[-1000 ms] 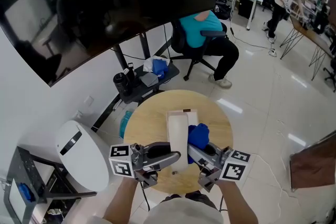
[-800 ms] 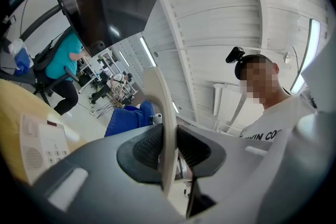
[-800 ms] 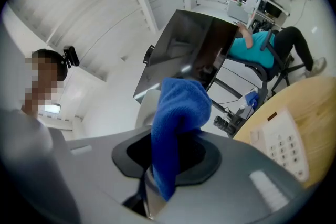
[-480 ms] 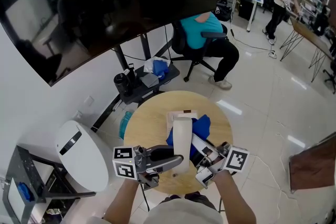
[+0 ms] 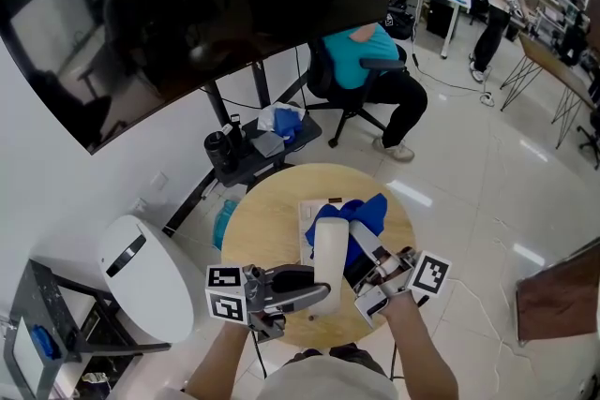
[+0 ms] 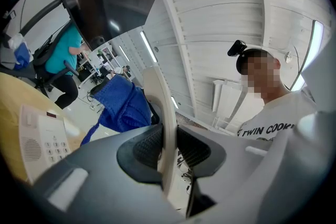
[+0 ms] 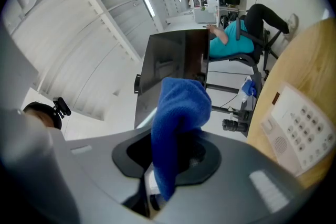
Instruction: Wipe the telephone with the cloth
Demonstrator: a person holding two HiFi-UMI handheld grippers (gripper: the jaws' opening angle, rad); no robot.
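Observation:
The white telephone handset point(image 5: 330, 256) stands nearly upright over the round wooden table point(image 5: 262, 218), and my left gripper point(image 5: 317, 293) is shut on its lower part. In the left gripper view the handset point(image 6: 161, 113) runs edge-on between the pads of my left gripper point(image 6: 167, 147). The telephone base point(image 5: 314, 207) lies on the table behind it, keypad up point(image 6: 44, 140). My right gripper point(image 5: 364, 250) is shut on the blue cloth point(image 5: 366, 216), which is bunched against the handset's right side. The cloth point(image 7: 178, 113) fills the jaws of my right gripper point(image 7: 170, 157), with the base point(image 7: 299, 128) at the right.
A seated person in a teal shirt point(image 5: 361, 51) on an office chair is just beyond the table. A black stand point(image 5: 246, 150) with a blue rag and a bottle stands at the far left, a white rounded device point(image 5: 141, 272) to the left. A large dark screen point(image 5: 187, 5) hangs overhead.
My right gripper has rolled and moved up and away with the blue cloth, which now reaches higher beside the handset. The left gripper and handset have barely shifted.

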